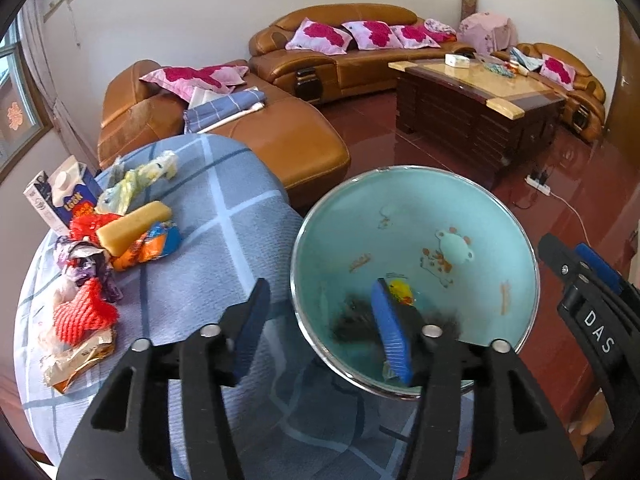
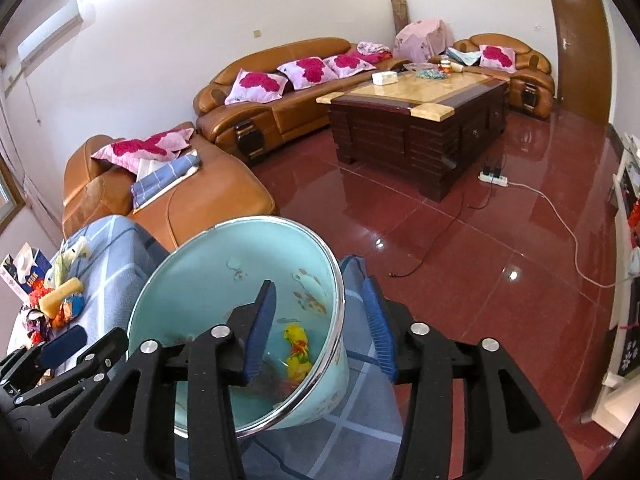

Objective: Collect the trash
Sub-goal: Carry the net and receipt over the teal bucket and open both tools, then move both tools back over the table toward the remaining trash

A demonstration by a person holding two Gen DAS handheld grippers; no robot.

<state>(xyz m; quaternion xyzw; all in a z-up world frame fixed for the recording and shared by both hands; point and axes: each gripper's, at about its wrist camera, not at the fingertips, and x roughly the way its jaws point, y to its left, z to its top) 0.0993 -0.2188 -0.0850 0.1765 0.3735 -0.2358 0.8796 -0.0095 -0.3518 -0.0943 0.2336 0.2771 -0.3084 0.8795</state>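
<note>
A pale-blue enamel bowl (image 1: 460,216) (image 2: 208,268) sits tilted at the edge of the round table under a blue check cloth (image 1: 224,216). In it lie a yellow wrapper (image 1: 400,291) (image 2: 297,344) and a dark fuzzy clump (image 1: 352,322). My left gripper (image 1: 320,326) is open and straddles the near rim, one finger inside, with nothing pinched. My right gripper (image 2: 320,330) is open and straddles the bowl's right wall, its pads apart from it. A trash pile lies left: milk carton (image 1: 60,200), yellow block (image 1: 134,224), orange wrapper (image 1: 160,242), red mesh (image 1: 84,316), gold wrapper (image 1: 76,360).
Behind the table stands a brown leather sofa (image 1: 280,148) with pink cushions. A dark wooden coffee table (image 2: 416,120) stands mid-room on the glossy red floor. A power strip (image 2: 494,179) and its cords trail across the floor. A brown door (image 2: 580,40) is at the far right.
</note>
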